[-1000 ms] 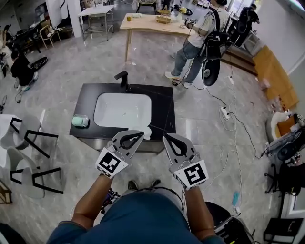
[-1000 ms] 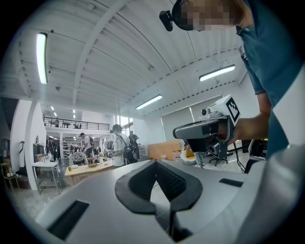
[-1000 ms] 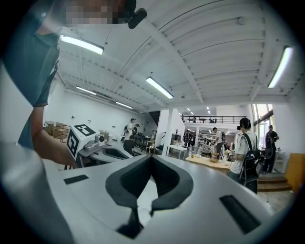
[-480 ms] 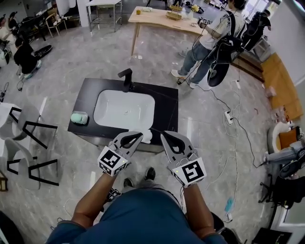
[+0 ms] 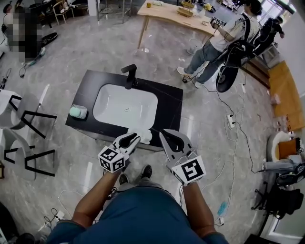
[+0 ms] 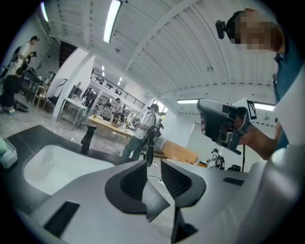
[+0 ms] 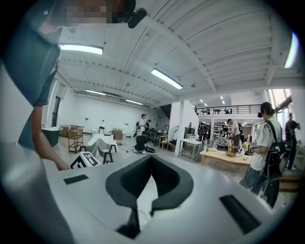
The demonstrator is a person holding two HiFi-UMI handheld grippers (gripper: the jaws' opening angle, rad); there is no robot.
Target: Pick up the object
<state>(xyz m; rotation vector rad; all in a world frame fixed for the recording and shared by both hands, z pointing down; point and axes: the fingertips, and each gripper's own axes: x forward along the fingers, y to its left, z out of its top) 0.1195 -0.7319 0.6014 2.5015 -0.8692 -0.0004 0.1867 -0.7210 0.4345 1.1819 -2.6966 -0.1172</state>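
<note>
A black counter [image 5: 169, 107] holds a white sink [image 5: 125, 107] with a black faucet [image 5: 129, 76]. A pale green object [image 5: 78, 112] lies on the counter's left end; the left gripper view shows it at the edge [image 6: 5, 152]. A small white thing [image 5: 146, 137] sits at the counter's front edge. My left gripper [image 5: 135, 139] hovers just beside that white thing, its jaws opening with a narrow gap and nothing between them [image 6: 153, 164]. My right gripper [image 5: 162, 132] hangs over the front edge, shut and empty [image 7: 151, 157].
White chairs with black frames [image 5: 24, 125] stand left of the counter. A person with gear [image 5: 223, 44] stands at the back right beside a wooden table [image 5: 171, 12]. Cables and a power strip [image 5: 232, 122] lie on the floor to the right.
The head view has shifted, so the counter sits a little higher and more to the right. Both grippers stay side by side at its front edge, the left a bit lower.
</note>
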